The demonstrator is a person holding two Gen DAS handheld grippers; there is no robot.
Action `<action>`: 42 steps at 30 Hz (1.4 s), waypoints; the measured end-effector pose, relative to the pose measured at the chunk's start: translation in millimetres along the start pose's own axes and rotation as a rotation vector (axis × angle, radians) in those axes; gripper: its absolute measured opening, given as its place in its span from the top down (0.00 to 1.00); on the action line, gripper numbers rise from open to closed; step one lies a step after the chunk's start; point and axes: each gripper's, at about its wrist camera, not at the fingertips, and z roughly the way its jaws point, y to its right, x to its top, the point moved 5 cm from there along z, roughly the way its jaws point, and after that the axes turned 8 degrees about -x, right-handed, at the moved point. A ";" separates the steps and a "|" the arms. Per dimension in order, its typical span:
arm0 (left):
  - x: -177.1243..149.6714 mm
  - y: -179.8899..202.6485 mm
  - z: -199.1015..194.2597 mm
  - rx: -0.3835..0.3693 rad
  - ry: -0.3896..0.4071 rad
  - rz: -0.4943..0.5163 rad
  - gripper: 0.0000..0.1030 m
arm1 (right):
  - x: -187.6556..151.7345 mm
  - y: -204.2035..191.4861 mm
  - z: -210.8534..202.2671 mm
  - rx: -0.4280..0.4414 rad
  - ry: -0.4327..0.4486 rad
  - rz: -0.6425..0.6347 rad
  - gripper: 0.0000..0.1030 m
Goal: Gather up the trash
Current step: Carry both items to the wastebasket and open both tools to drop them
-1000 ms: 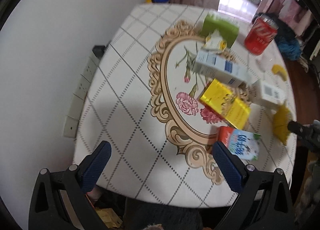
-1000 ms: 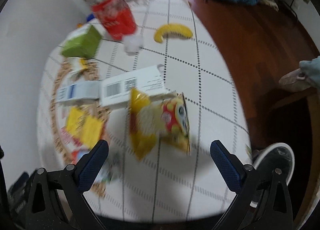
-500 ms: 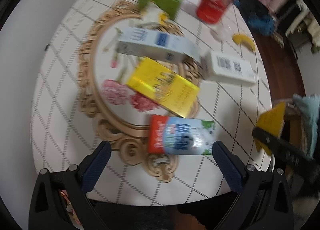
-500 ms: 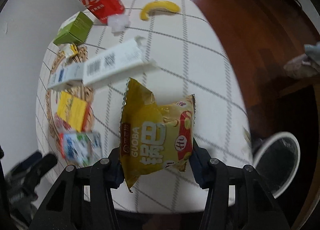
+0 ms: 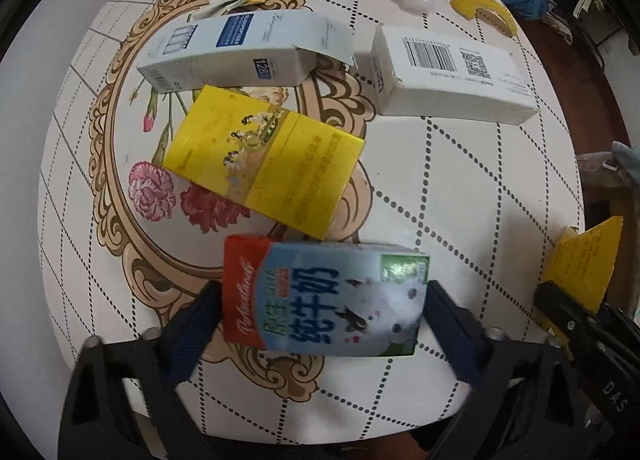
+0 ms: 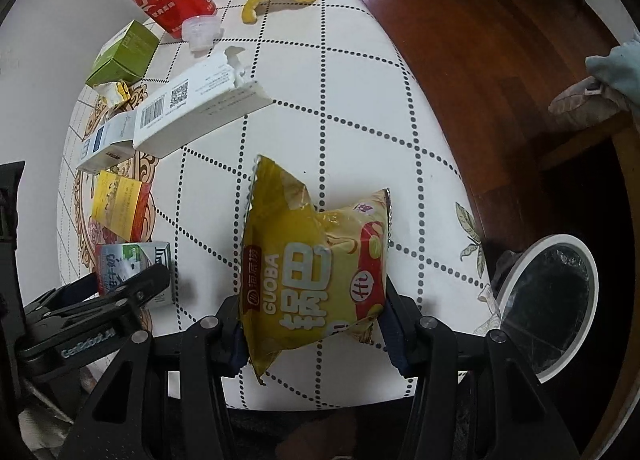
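The right gripper (image 6: 312, 334) clenches a light, crinkly bag (image 6: 316, 272) by its sides. The left gripper (image 5: 322, 310) brackets a stiff carton (image 5: 324, 296) near the tabletop's front edge; whether it grips, I cannot tell.

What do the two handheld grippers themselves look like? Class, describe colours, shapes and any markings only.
The left gripper and right gripper match: matte black angular frames with triangular cut-outs, silver round bolt heads at the pivots, and dark navy ribbed pads on the fingers. White lettering is printed on each body, partly legible. No cables or sleeves are visible.
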 end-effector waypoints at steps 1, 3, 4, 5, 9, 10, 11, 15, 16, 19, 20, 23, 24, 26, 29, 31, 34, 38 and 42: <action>3.9 2.5 4.0 0.006 0.002 0.001 0.12 | 1.3 -0.8 0.0 0.000 0.000 -0.001 0.47; 5.9 3.8 3.6 0.006 0.012 0.002 0.12 | 1.3 -2.2 0.1 0.002 0.001 -0.004 0.47; 7.7 5.2 3.7 0.012 0.017 0.002 0.12 | 1.1 -1.9 -0.1 0.004 0.001 -0.005 0.47; 8.7 3.8 3.4 0.012 0.020 0.006 0.12 | 0.7 -2.5 -0.2 0.006 0.001 -0.007 0.47; 5.1 11.9 -12.6 0.021 0.051 0.034 0.13 | 0.9 -0.6 -4.4 -0.016 0.024 -0.015 0.47; 3.6 14.8 -18.4 0.022 0.063 0.040 0.13 | 1.3 0.9 -7.1 -0.016 0.036 -0.012 0.47; 3.2 18.3 -26.6 0.025 0.078 0.049 0.13 | 1.7 2.0 -10.1 -0.016 0.047 -0.013 0.47; 1.9 31.1 -63.7 0.027 0.156 0.071 0.13 | 4.9 12.8 -32.1 -0.019 0.106 -0.008 0.47; 1.5 36.4 -77.8 0.023 0.185 0.079 0.13 | 5.5 16.9 -39.2 -0.011 0.116 0.003 0.47; -1.8 56.5 -114.1 0.004 0.255 0.112 0.13 | 5.4 31.7 -67.6 0.011 0.165 0.033 0.47; -5.8 63.6 -122.7 -0.004 0.276 0.127 0.13 | 4.6 38.7 -79.7 0.019 0.187 0.044 0.47; -11.4 92.0 -151.7 -0.040 0.332 0.180 0.13 | -0.6 64.1 -114.3 0.030 0.245 0.077 0.47; -14.6 103.9 -161.6 -0.056 0.350 0.202 0.13 | -4.6 78.1 -129.3 0.036 0.269 0.095 0.47; -16.2 129.4 -174.0 -0.093 0.375 0.251 0.13 | -11.6 101.1 -147.3 0.033 0.297 0.119 0.47; -25.8 176.7 -186.0 -0.159 0.377 0.322 0.13 | -28.9 148.7 -171.7 0.010 0.333 0.174 0.47; -33.0 206.7 -181.9 -0.207 0.357 0.365 0.13 | -42.8 182.8 -178.1 -0.014 0.334 0.214 0.47; -47.7 251.3 -158.8 -0.272 0.299 0.434 0.13 | -68.2 240.1 -169.3 -0.074 0.303 0.288 0.47; -66.0 311.1 -105.9 -0.347 0.157 0.504 0.13 | -103.2 308.5 -132.6 -0.109 0.202 0.396 0.47; -85.4 354.0 -53.2 -0.363 0.042 0.555 0.13 | -128.6 356.5 -85.7 -0.131 0.105 0.461 0.47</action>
